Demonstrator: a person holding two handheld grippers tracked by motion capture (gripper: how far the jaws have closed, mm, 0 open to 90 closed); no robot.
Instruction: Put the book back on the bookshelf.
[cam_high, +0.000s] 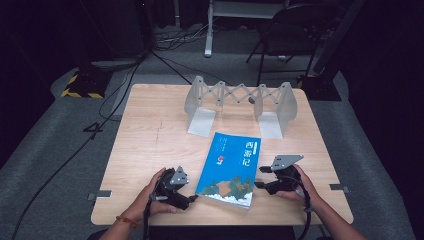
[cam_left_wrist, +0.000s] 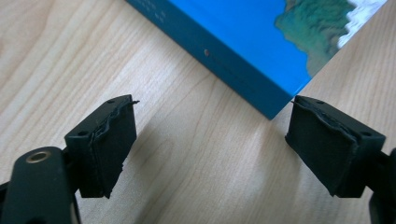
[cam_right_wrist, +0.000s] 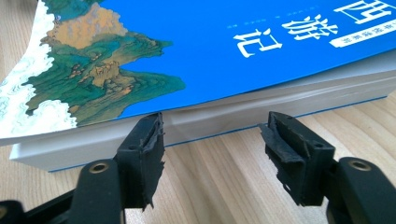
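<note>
Lying flat near the table's (cam_high: 150, 130) front edge, the thick book (cam_high: 230, 167) looks heavy and stiff; the left gripper (cam_high: 191, 199) and right gripper (cam_high: 260, 177) flank it, jaws spread, best gripping its side edges.

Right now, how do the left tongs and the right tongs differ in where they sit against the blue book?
The left tongs sit at the blue book's near spine corner; the right tongs face its page edge. In the right gripper view, the right tongs nearly touch the pages; the left tongs stand apart. Both are open, holding nothing.
</note>
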